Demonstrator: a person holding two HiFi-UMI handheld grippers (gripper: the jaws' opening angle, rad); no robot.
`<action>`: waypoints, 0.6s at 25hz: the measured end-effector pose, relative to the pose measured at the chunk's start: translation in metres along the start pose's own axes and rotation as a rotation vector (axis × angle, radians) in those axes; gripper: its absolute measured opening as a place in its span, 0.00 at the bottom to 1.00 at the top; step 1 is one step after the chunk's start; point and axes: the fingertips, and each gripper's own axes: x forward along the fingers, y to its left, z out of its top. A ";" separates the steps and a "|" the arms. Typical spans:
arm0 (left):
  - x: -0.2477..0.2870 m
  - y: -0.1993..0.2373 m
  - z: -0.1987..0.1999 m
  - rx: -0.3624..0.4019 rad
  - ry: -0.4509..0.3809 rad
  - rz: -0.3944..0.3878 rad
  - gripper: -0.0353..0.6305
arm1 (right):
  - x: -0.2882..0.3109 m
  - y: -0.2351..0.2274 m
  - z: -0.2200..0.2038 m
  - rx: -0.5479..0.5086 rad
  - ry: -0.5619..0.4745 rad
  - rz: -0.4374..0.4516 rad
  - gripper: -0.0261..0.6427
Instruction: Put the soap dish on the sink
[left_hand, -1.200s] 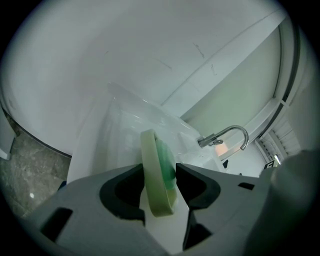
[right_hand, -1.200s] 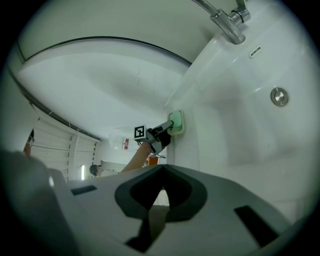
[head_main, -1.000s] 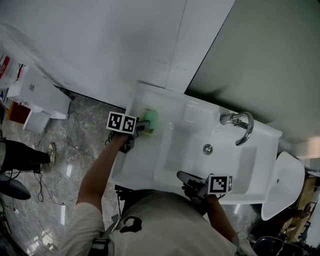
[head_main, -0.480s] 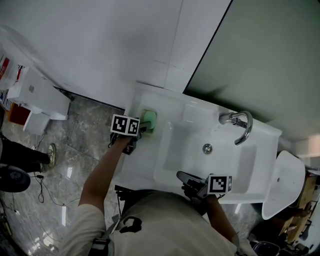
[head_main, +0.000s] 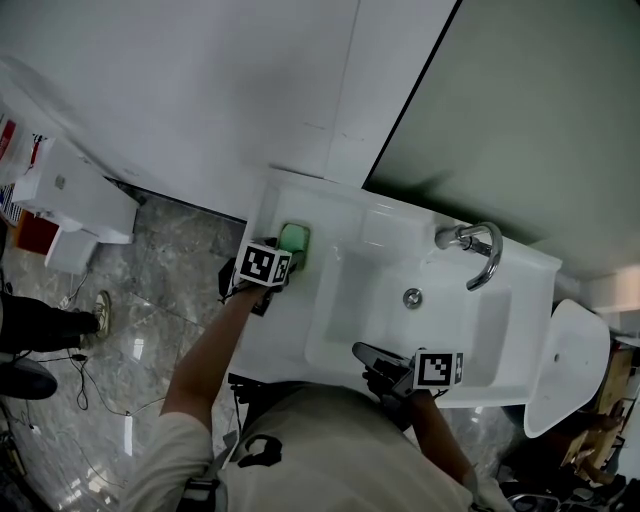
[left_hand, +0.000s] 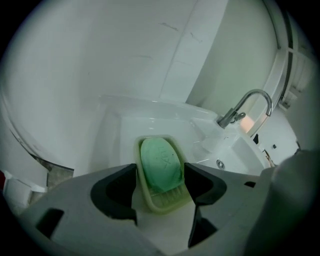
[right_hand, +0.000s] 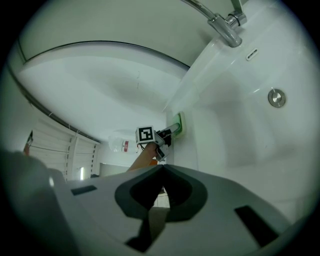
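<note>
A pale green soap dish (head_main: 293, 240) holding a green soap bar (left_hand: 160, 164) rests flat on the left ledge of the white sink (head_main: 290, 335). My left gripper (head_main: 287, 260) points down at it. Its jaws are opening and straddle the near half of the dish (left_hand: 162, 202) without pressing on it. At the sink's front edge my right gripper (head_main: 362, 352) hovers, jaws shut and empty. In the right gripper view its tips (right_hand: 162, 168) meet, and the dish (right_hand: 179, 124) and my left gripper (right_hand: 161, 136) show far off.
A chrome faucet (head_main: 482, 250) curves over the basin, whose drain (head_main: 412, 297) lies in the middle. The wall stands right behind the ledge. A white box (head_main: 75, 190) sits on the grey floor at left, with cables and a person's shoe (head_main: 103, 305) nearby.
My left gripper has rolled and its marker cube has shifted slightly right, closer to the dish. The dish stays on the ledge. My right gripper has not moved.
</note>
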 end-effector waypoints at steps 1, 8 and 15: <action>0.001 0.000 -0.001 0.020 0.002 0.011 0.51 | -0.001 -0.002 0.001 0.004 -0.001 -0.008 0.05; 0.004 -0.002 0.000 0.057 0.002 0.025 0.51 | -0.004 -0.004 0.002 0.012 -0.012 -0.018 0.05; 0.011 0.002 0.004 0.076 0.004 0.042 0.50 | -0.003 -0.008 0.004 0.020 -0.008 -0.020 0.05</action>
